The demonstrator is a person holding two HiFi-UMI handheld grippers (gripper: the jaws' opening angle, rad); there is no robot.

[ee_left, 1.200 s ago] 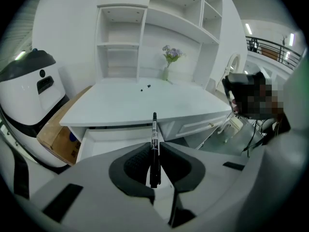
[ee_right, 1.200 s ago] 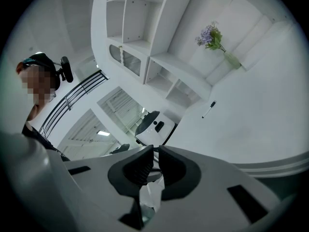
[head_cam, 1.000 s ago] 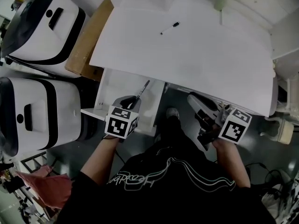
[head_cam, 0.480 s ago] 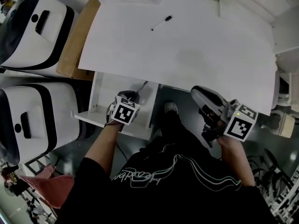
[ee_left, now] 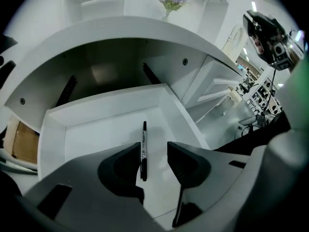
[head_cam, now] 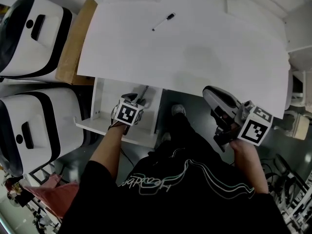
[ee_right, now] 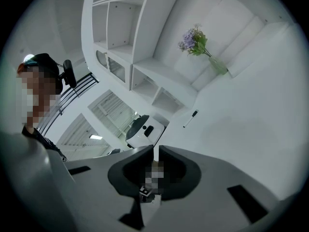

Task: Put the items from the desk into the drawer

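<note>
**Surface.** White desk (head_cam: 204, 57), matt, seen from above. The front edge runs across above the drawer and both grippers, and the right corner is cut at an angle.

**Room.**
- White open shelving (ee_right: 123, 30) stands behind the desk.
- A vase of lilac flowers (ee_right: 197, 43) stands at the desk's back edge.
- Two white-and-black machines (head_cam: 31, 30) stand left of the desk.
- A brown cardboard box (head_cam: 73, 43) stands between them and the desk's left edge, against it.
- The floor is dark grey, with cables at the lower right.

**Drawer** (ee_left: 53, 134). White, pulled out under the desk's left part. Its walls rise on the left, right and back, and dark runners show inside the cavity behind.

**Pen** (ee_left: 143, 151). Black, lying flat on the drawer floor with its length pointing toward the drawer's back wall.

**Second pen** (head_cam: 163, 22). Black, on the desktop near the back left, well apart from the front edge.

**Left gripper** (ee_left: 153, 149). Over the drawer with its jaws spread. The pen lies below the gap, close by the left jaw, and is not pinched.

**Right gripper** (ee_right: 156, 151). Held in front of the desk edge at the right. Its jaws are pressed almost together, with a thin slit between and nothing in it.

**Writing.**
- The print on the pen barrel is too small to read.
- The script on the person's black shirt (head_cam: 185, 189) is not legible.
- Each gripper cube carries black-and-white square markers.

**Open room.** A gap of floor lies between the drawer's right wall and the right gripper, and the person's shoe stands in it.
</note>
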